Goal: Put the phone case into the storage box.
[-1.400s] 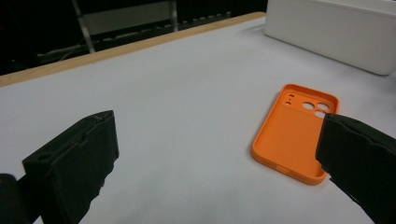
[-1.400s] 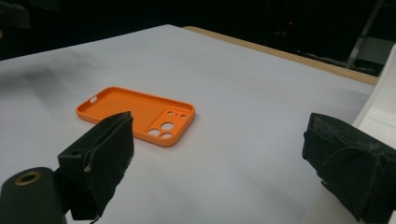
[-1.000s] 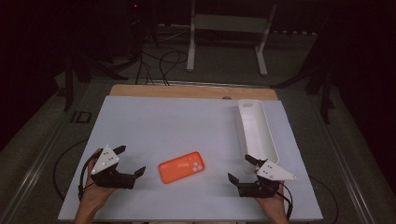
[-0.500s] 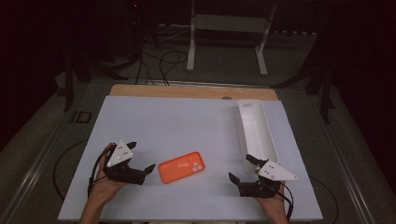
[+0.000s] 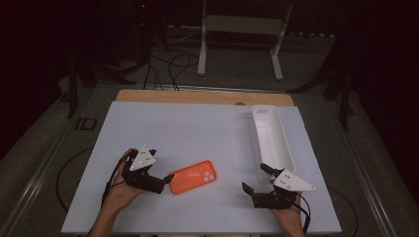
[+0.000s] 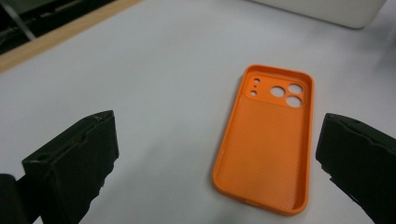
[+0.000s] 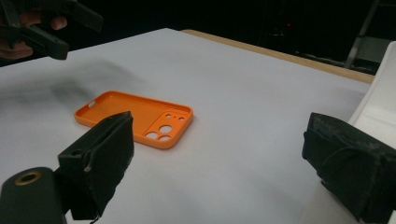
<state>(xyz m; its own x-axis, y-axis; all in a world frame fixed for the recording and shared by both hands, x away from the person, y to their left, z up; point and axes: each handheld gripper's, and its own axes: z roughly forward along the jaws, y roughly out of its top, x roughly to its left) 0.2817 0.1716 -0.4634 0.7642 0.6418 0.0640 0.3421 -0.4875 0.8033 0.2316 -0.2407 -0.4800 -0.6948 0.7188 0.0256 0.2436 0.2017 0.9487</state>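
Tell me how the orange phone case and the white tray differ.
The orange phone case is flat, shallow and lies near the table's middle, at the open left gripper; the white tray is longer, deep-walled and sits along the right side, by the open right gripper. The case has camera cutouts; the tray doesn't. Both lie open side up, holding nothing.

A dim room is seen around the lit white table (image 5: 197, 123), whose far edge is bordered by a wooden strip (image 5: 197, 96). Black cables (image 5: 170, 64) are strewn over the grey floor (image 5: 237, 74) (near a white metal stand (image 5: 239, 22)).
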